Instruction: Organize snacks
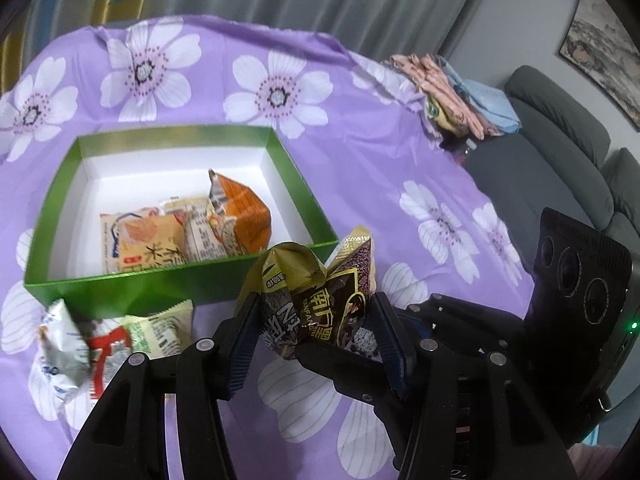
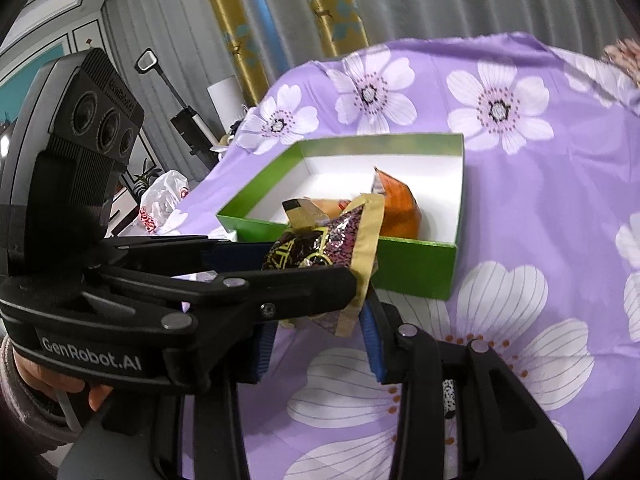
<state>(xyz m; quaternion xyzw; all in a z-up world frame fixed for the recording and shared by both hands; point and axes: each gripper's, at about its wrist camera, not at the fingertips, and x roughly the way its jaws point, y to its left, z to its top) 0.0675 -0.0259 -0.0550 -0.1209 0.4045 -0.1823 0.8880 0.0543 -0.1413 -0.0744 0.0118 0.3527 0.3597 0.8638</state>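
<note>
A green box with a white inside stands on the purple flowered cloth and holds an orange packet and a yellow packet. My left gripper is shut on a crumpled gold packet, held in the air just in front of the box. Pressed against it is a dark gold-edged packet. My right gripper is shut on the lower end of that dark packet. One left finger crosses in front and hides part of the grip. The box lies right behind both packets.
Three loose packets lie on the cloth left of the box front: silver, red and white, pale green. Folded clothes sit at the far right edge, a grey sofa beyond. A hand holds the left gripper.
</note>
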